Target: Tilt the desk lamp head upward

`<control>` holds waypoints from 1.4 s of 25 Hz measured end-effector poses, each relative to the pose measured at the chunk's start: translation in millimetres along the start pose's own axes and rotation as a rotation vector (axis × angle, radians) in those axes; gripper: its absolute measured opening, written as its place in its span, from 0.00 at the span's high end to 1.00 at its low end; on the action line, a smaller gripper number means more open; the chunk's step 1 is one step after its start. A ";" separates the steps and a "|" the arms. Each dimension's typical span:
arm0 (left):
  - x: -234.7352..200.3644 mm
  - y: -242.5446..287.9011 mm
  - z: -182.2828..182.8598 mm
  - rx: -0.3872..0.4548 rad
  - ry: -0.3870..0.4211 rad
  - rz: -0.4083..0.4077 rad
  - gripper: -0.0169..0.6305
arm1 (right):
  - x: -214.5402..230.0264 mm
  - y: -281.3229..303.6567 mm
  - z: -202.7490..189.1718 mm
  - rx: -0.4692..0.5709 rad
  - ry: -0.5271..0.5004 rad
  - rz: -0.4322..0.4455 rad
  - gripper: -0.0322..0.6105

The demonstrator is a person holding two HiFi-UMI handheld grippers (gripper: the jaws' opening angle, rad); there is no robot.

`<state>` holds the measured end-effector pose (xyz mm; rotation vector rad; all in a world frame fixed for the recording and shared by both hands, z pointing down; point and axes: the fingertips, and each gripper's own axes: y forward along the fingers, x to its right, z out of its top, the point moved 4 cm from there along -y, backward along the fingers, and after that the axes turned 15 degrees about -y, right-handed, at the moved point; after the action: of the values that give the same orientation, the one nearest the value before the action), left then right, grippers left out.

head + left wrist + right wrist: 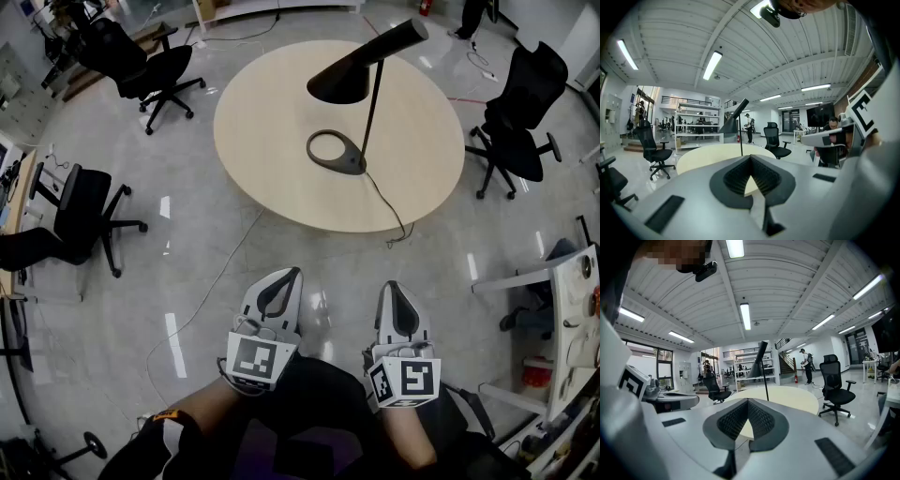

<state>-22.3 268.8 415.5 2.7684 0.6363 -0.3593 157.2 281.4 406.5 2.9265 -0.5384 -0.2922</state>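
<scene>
A black desk lamp stands on the round pale wooden table [272,131]. Its cone head [361,66] slants down to the left, on a thin stem [373,108] above an oval ring base [336,152]. My left gripper [286,274] and right gripper [392,287] are held low over the floor, well short of the table, both shut with nothing in them. In the left gripper view the lamp [736,119] shows far beyond the left gripper [751,158]. The right gripper view shows the lamp [759,359] past the right gripper [748,401].
The lamp's cable [389,211] runs off the table's near edge to the floor. Black office chairs stand at the left [80,211], back left [141,66] and right [520,103]. A white desk [572,319] is at the right. A person [805,364] stands far back.
</scene>
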 end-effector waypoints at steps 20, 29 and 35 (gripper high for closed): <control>-145.2 157.5 150.4 0.159 -0.036 -0.138 0.90 | 27.8 213.5 141.3 0.110 -0.114 -0.045 0.94; -162.1 220.3 183.0 0.147 -0.056 -0.037 0.90 | 78.9 276.4 208.0 0.214 -0.181 0.065 0.94; -182.5 272.9 201.4 0.142 -0.117 0.062 0.90 | 120.4 315.3 275.4 0.356 -0.262 0.146 0.94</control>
<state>-92.7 -102.3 340.3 2.8666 0.5133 -0.5686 101.8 -85.1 177.5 3.1814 -0.9248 -0.6257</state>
